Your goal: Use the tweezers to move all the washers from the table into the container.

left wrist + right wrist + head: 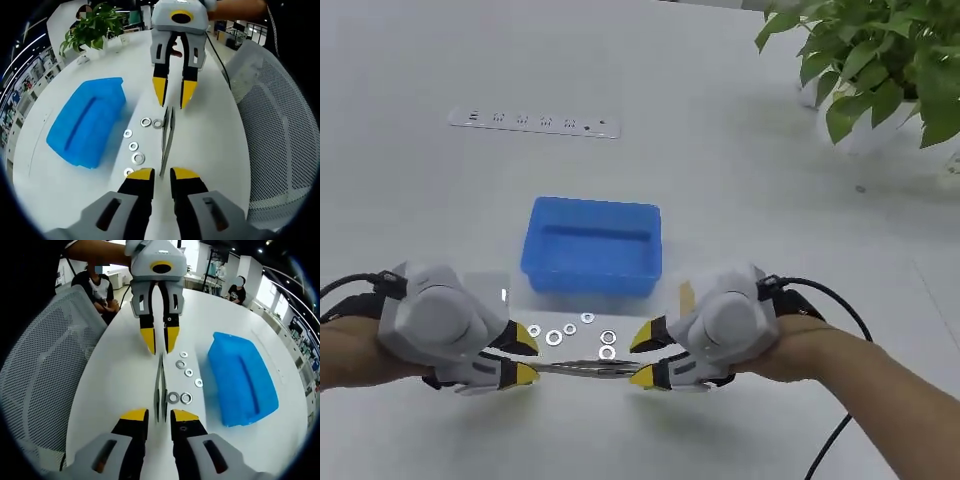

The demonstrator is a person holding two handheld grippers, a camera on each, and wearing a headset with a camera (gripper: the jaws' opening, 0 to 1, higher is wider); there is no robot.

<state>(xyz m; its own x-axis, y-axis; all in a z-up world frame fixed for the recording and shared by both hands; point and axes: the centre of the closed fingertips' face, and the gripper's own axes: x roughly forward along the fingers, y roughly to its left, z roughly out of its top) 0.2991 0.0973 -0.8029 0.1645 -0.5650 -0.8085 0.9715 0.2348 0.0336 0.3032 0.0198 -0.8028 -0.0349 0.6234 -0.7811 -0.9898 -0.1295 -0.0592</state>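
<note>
Metal tweezers [585, 368] lie flat on the white table [740, 180], between my two grippers. My left gripper [527, 356] is open at the tweezers' left end; its jaws [162, 175] straddle that end without closing on it. My right gripper [645, 356] is open at the other end, and in its own view [160, 416] the tweezers [160, 387] run out from between the jaws. Several washers [553, 338] lie loose just beyond the tweezers, seen too from the left gripper [138, 158] and from the right gripper [180, 397]. A blue container [592, 245] stands behind the washers.
A white power strip [535, 122] lies far back on the table. A potted plant [880, 60] stands at the back right. A mesh chair [270, 125] is at the table's near edge. People sit in the background [97, 285].
</note>
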